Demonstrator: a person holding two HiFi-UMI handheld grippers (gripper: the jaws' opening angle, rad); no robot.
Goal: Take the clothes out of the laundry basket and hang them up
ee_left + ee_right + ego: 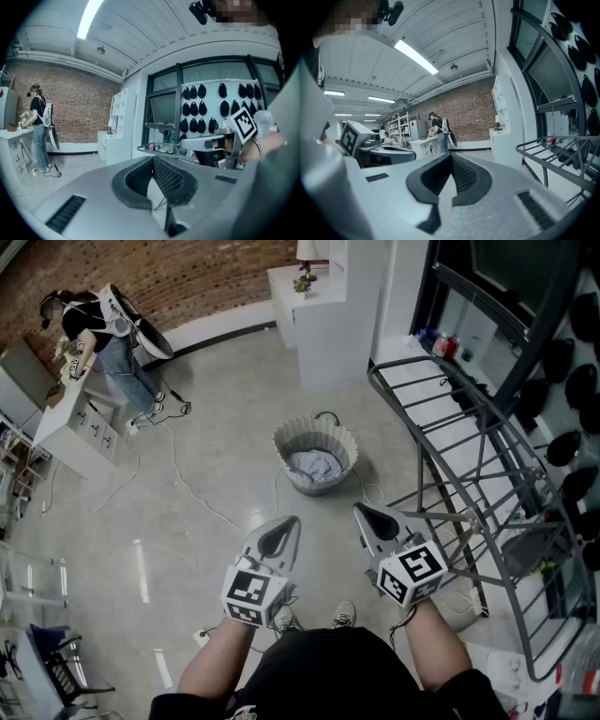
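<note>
A pale ribbed laundry basket stands on the concrete floor ahead of me, with bluish-grey clothes bunched inside. My left gripper and right gripper are held side by side in front of my body, well short of the basket and above the floor. Both are shut with nothing between the jaws; in the left gripper view its own tips meet, and likewise the right gripper in its view. A grey metal drying rack stands to my right.
A white cable trails across the floor left of the basket. A person stands at a white drawer cabinet at the far left. A white shelf unit and a brick wall lie beyond. Black items hang on the wall at right.
</note>
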